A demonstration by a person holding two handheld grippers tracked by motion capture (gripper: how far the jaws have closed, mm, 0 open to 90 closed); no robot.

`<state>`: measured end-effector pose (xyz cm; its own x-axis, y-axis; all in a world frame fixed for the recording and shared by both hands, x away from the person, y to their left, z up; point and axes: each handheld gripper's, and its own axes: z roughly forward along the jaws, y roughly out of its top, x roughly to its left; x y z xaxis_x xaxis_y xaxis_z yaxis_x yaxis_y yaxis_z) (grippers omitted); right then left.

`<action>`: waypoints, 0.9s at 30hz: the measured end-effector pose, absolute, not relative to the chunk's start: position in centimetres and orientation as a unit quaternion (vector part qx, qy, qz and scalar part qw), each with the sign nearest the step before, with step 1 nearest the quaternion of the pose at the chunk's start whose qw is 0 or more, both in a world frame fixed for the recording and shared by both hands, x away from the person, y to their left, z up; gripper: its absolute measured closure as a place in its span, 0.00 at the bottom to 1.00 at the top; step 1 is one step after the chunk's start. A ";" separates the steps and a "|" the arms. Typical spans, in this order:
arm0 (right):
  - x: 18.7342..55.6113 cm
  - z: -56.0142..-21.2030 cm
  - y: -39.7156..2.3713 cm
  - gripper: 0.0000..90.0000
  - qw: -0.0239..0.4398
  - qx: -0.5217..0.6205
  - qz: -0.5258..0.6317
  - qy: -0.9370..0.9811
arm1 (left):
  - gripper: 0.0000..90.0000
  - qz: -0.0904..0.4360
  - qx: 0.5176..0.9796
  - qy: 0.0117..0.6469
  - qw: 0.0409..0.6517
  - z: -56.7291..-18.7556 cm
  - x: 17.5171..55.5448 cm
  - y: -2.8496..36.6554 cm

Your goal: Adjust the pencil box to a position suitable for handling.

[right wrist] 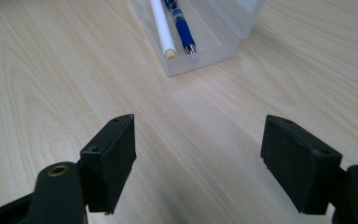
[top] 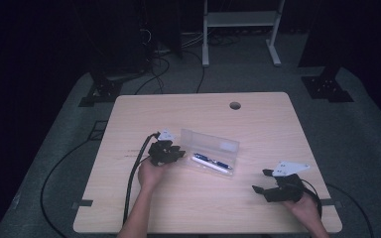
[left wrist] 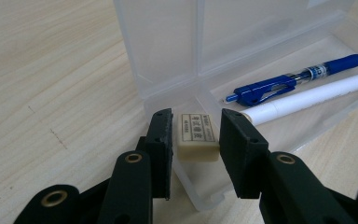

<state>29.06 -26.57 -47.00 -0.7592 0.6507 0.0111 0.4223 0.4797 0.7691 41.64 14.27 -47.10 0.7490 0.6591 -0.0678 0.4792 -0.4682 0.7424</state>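
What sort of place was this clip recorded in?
Probably a lab or recording studio rather than a home: a bare wooden table on grey carpet, dark curtains behind, equipment stand bases and loose cables on the floor.

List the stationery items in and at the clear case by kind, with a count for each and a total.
Blue pen: 1
White pen: 1
Eraser, between the left gripper jaws inside the clear case: 1
Total: 3
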 end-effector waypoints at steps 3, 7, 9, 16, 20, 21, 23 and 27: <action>29.1 -47.0 -26.6 0.29 0.143 0.315 0.400 0.849 | 0.71 0.112 0.848 0.336 0.395 -47.0 41.6 14.4; 29.1 -47.0 -26.6 0.29 0.143 0.316 0.400 0.848 | 0.71 0.113 0.844 0.336 0.402 -46.9 41.6 14.7; 29.1 -47.0 -26.6 0.29 0.142 0.316 0.400 0.848 | 0.71 0.112 0.841 0.340 0.406 -46.7 41.6 14.9; 29.1 -47.1 -26.5 0.29 0.142 0.316 0.400 0.849 | 0.70 0.116 0.837 0.341 0.412 -46.4 41.5 15.4; 29.2 -47.1 -26.6 0.29 0.142 0.318 0.399 0.848 | 0.69 0.114 0.839 0.338 0.410 -46.3 41.3 15.5; 29.2 -47.1 -26.6 0.29 0.143 0.317 0.399 0.848 | 0.68 0.114 0.839 0.338 0.411 -46.2 41.2 15.5; 29.2 -47.1 -26.6 0.28 0.144 0.318 0.398 0.849 | 0.67 0.113 0.839 0.337 0.412 -46.2 41.1 15.7; 29.3 -47.1 -26.6 0.28 0.144 0.317 0.398 0.849 | 0.64 0.115 0.837 0.333 0.418 -45.8 40.6 16.0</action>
<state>29.26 -26.59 -47.11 -0.7569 0.6535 0.0079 0.4243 0.4822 0.7664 40.63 15.97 -45.83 0.7511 0.6546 -0.0860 0.4616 -0.4276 0.7772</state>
